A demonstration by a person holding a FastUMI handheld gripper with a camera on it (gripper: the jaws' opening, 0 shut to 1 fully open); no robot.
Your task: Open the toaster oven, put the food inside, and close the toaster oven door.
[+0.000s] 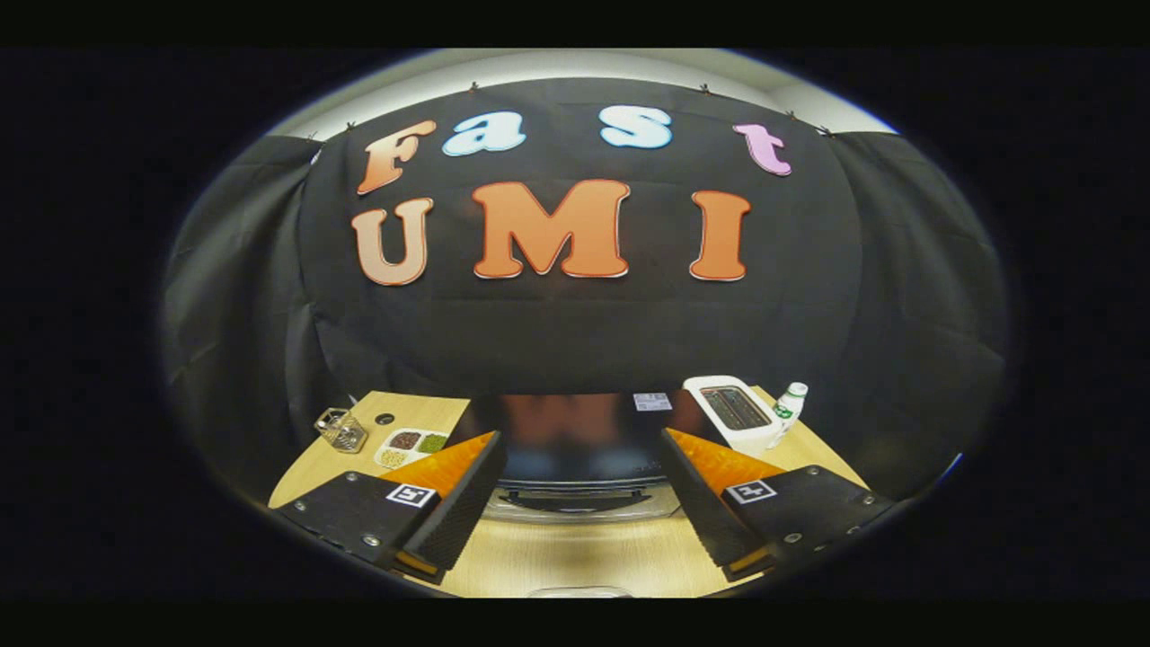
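Observation:
A black toaster oven (575, 431) with a glossy top stands on the wooden table just ahead of my fingers, seen from above. Its door handle (575, 500) shows as a dark curved bar on the front edge, and the door looks closed. My gripper (579, 503) is open, its fingers spread wide to either side of the oven's front with nothing between them but the handle area below. A pale rim of something (579, 592) peeks up at the near table edge, too cut off to identify.
Left of the oven lie a white divided dish (410, 446) with beans or grains and a small wire basket (341, 429). Right of it stand a white slot toaster (732, 412) and a small white bottle (789, 404). The wooden table (575, 557) runs toward me.

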